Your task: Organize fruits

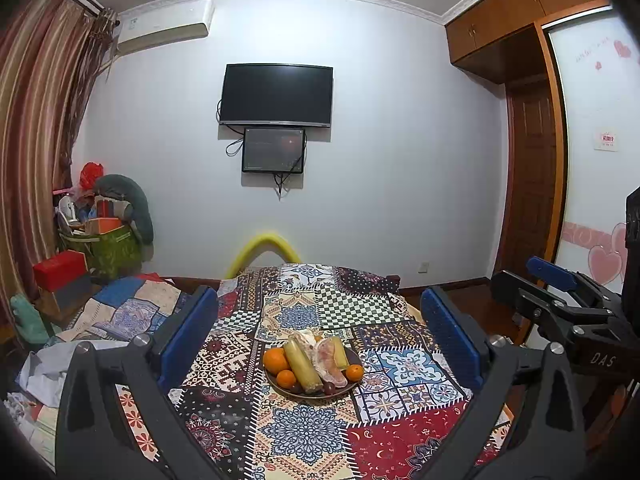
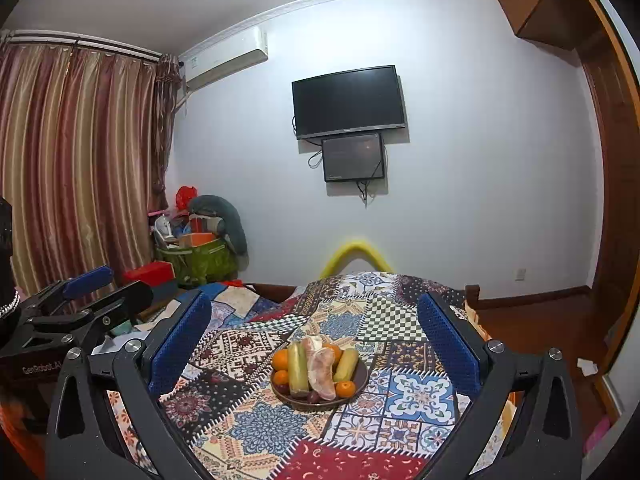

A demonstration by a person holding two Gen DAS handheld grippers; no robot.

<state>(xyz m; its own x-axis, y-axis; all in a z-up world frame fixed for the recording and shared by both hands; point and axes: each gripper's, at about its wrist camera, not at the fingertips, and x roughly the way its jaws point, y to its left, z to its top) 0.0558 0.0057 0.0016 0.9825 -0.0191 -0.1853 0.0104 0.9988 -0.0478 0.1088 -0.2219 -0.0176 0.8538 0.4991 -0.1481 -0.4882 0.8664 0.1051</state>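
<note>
A dark brown plate (image 1: pixel 353 356) (image 2: pixel 361 372) sits on the patchwork-covered table. It holds oranges (image 1: pixel 274 360) (image 2: pixel 280 359), two yellow-green stalk pieces (image 1: pixel 303 366) (image 2: pixel 298 368), peeled pink pomelo pieces (image 1: pixel 330 364) (image 2: pixel 322 372) and dark grapes (image 1: pixel 329 388) (image 2: pixel 313 396). My left gripper (image 1: pixel 320 332) is open and empty, held above and short of the plate. My right gripper (image 2: pixel 316 332) is open and empty, likewise short of the plate. Each gripper shows in the other's view: the right one (image 1: pixel 560 292) at the right edge, the left one (image 2: pixel 80 300) at the left edge.
The patchwork tablecloth (image 1: pixel 304 432) (image 2: pixel 260 432) covers the table. A yellow foam arch (image 1: pixel 262 248) (image 2: pixel 356 254) stands behind it. Boxes and a green bin (image 1: pixel 108 248) (image 2: pixel 200 260) are piled at the left by the curtain. A TV (image 1: pixel 276 94) hangs on the far wall.
</note>
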